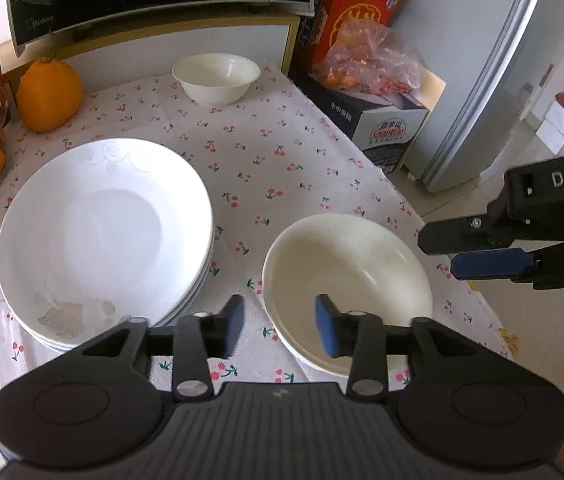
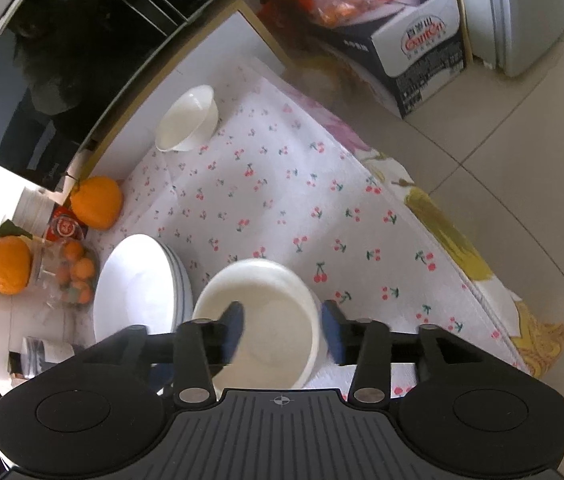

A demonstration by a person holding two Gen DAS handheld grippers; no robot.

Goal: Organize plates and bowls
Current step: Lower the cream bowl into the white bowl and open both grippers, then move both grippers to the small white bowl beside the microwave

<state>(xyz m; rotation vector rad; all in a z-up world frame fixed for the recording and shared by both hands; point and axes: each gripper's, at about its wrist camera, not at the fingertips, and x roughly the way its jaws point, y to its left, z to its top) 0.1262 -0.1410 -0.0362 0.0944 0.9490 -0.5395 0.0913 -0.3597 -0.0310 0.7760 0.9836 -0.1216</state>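
Left gripper [image 1: 280, 326] jaws apart, straddling the near-left rim of the large cream bowl [image 1: 347, 280]; pads not pressing. Right gripper [image 2: 283, 330] likewise parted, one finger inside the bowl, one outside its right wall. Bowl sits on the cherry-print cloth [image 1: 250, 160], just right of the stacked white plates [image 1: 102, 236]. Small white bowl [image 1: 216, 78] far, well apart.

My left gripper [image 1: 280, 326] and right gripper [image 2: 283, 330] are matte black, ribbed housings, silver screws, blue pads [image 1: 327, 330]; white "DAS" lettering.
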